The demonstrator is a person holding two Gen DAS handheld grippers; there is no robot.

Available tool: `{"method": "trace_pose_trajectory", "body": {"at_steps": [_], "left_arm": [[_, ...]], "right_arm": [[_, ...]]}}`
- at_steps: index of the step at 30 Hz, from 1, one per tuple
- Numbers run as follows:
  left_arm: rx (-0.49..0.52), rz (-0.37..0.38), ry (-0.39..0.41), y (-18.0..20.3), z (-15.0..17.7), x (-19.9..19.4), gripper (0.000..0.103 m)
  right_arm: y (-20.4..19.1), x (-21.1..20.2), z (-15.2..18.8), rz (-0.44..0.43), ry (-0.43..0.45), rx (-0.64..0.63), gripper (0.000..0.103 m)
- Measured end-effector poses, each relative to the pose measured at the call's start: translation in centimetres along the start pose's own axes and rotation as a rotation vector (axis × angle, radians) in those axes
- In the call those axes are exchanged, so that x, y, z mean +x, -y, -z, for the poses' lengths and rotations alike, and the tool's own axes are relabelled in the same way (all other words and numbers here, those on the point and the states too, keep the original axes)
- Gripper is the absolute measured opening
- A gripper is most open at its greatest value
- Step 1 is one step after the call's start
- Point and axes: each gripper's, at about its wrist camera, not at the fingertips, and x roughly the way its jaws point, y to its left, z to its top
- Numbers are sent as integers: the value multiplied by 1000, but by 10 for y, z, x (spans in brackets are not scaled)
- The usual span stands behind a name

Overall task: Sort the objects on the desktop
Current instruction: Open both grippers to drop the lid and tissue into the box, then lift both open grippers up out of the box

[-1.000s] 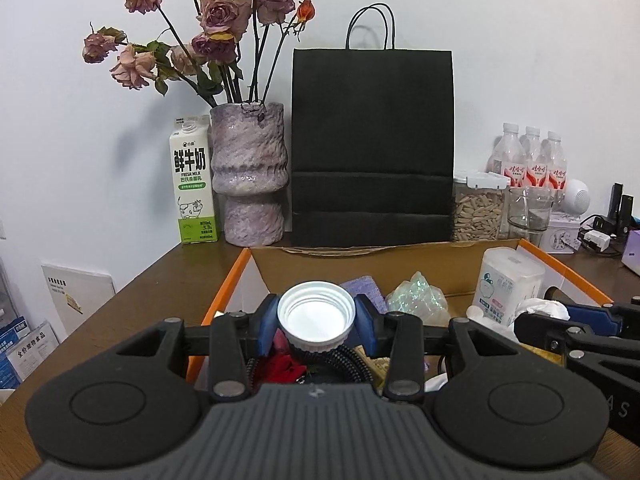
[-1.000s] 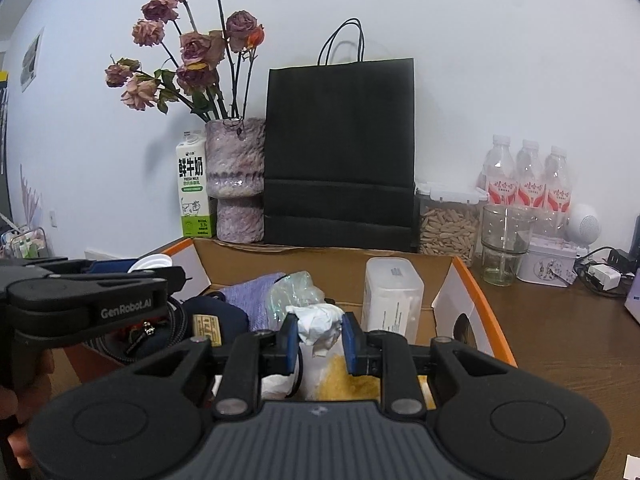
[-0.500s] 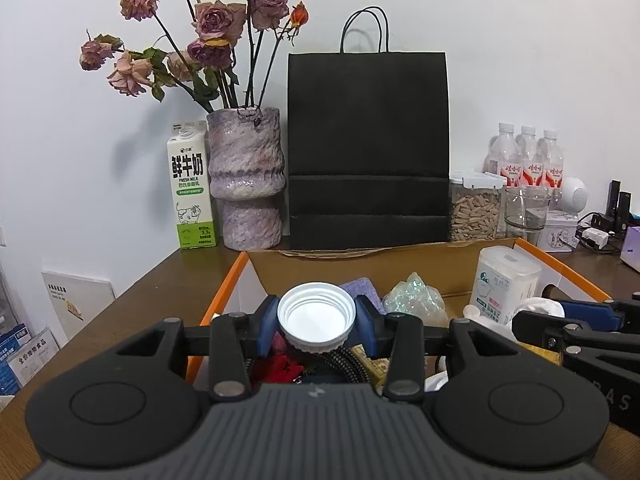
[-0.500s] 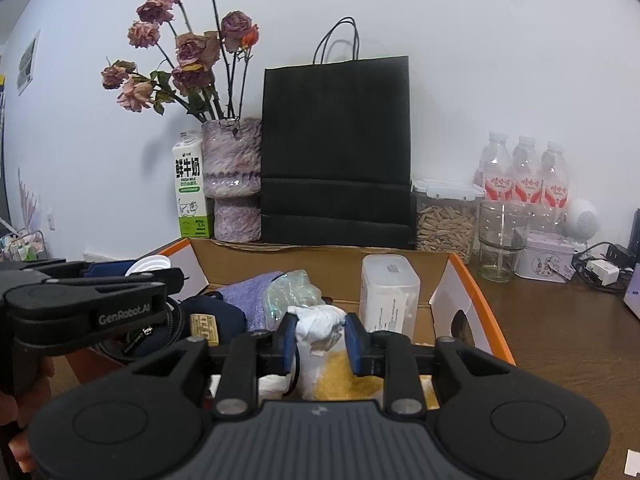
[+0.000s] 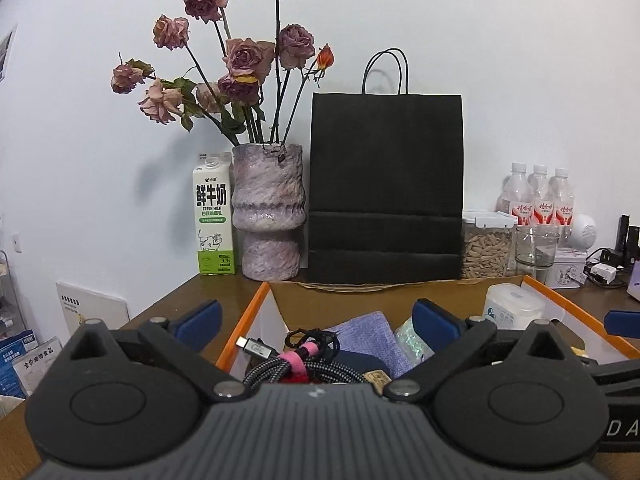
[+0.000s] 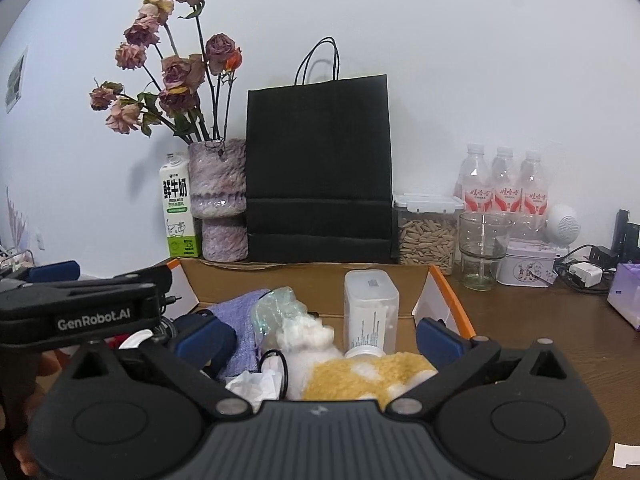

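1. My left gripper: jaws opening, blue pads wide apart, nothing pressed between them. It hangs over the near-left corner of the box.
2. My right gripper: jaws opening too, pads wide, gripping nothing. A fuzzy white-and-yellow toy lies in the gap below, with crumpled tissue to its left.
3. Under the left gripper I see a braided cable with a pink tie, coiled in the box.
4. A white cap shows beside the left gripper in the right view; whether it rests on anything I cannot tell.
5. Mid-box: purple cloth, crinkly clear wrap, upright white jar.
6. Behind the box, on the table: milk carton, vase of dried roses, black bag, seed tub, glass, three bottles.
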Motion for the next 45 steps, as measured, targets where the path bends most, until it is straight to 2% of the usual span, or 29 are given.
{"method": "trace_pose_trajectory", "body": {"at_steps": [24,45], "left_arm": [[-3,12,2,-2,2,-5,103],[19,58,-6,-11,16,-35,103]], "right_arm": [[-2,-7,-1,-4,5,-9,103],[-3,-35,12,-15,-28,-70,103]]}}
